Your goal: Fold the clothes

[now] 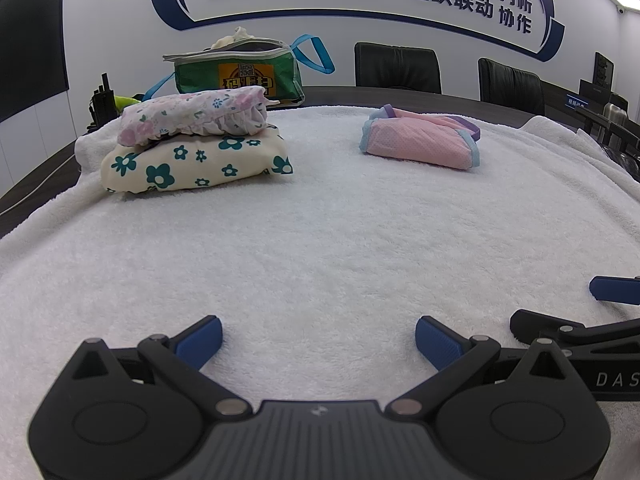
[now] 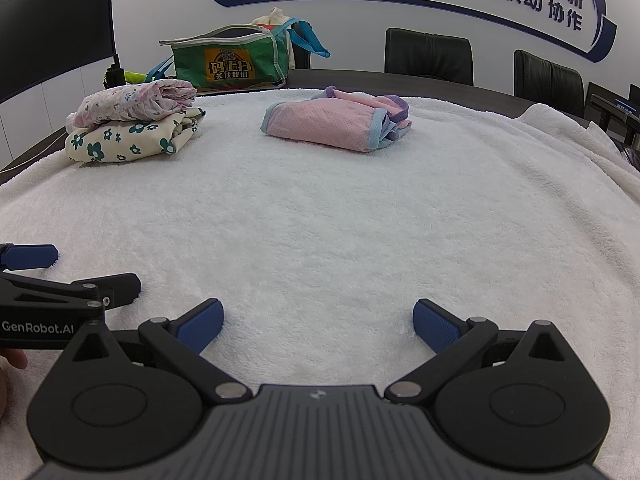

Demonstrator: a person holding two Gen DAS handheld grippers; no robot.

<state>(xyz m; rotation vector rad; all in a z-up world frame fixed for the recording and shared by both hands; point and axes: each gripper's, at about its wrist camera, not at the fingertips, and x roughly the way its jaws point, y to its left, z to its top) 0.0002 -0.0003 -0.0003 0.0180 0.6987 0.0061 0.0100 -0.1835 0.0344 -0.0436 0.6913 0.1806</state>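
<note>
Hovering over bare towel (image 1: pixel 320 240), both tongs (gaping) well apart from folded piles (image 1: pixel 196 152).

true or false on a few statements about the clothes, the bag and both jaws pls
1. The pink floral garment lies on top of the green-flowered garment. True.
2. The pink mesh garment is still spread out flat. False: it is folded into a bundle.
3. The left gripper holds a garment. False: its jaws stand open over bare white towel.
4. The right gripper is open and empty. True.
5. The green bag sits behind the stacked clothes. True.
</note>
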